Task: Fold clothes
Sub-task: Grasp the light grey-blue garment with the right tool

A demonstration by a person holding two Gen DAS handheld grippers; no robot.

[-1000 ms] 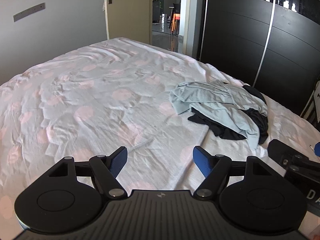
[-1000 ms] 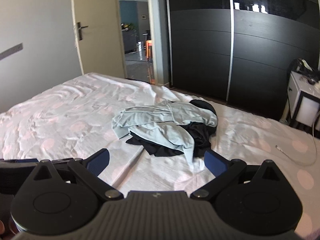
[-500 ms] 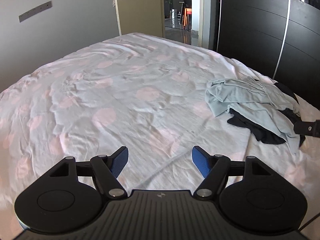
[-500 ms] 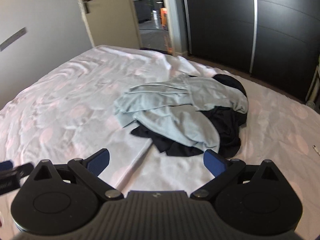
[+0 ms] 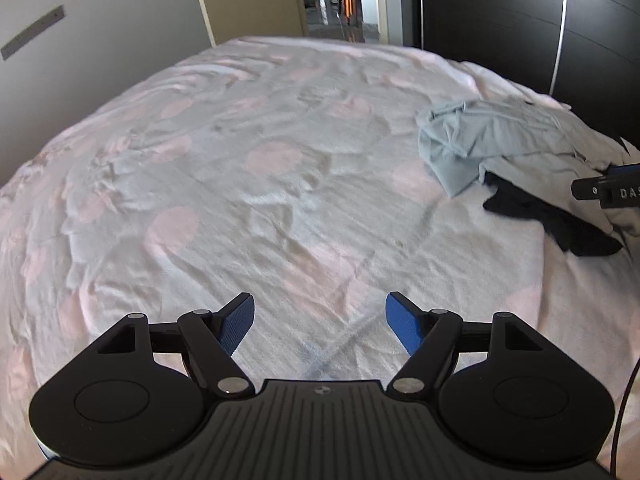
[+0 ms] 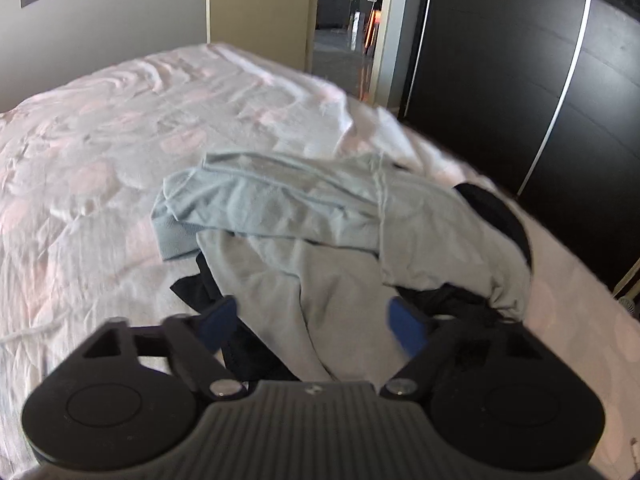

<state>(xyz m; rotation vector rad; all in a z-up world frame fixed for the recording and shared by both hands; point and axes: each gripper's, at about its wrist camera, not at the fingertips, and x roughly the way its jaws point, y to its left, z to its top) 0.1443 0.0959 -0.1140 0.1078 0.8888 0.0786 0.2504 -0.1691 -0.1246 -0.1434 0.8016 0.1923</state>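
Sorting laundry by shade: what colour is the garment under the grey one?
Black, clearest in the right wrist view.

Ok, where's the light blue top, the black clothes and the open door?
light blue top (image 6: pixel 280 204), right wrist view, its crumpled middle.
black clothes (image 5: pixel 560 220), left wrist view, the part sticking out underneath.
open door (image 6: pixel 260 8), right wrist view, its beige panel.

White letters "DAS" show on the right gripper (image 5: pixel 612 190)

black left gripper (image 5: pixel 320 322), 2 blue fingers (image 5: pixel 402 328); silver screws
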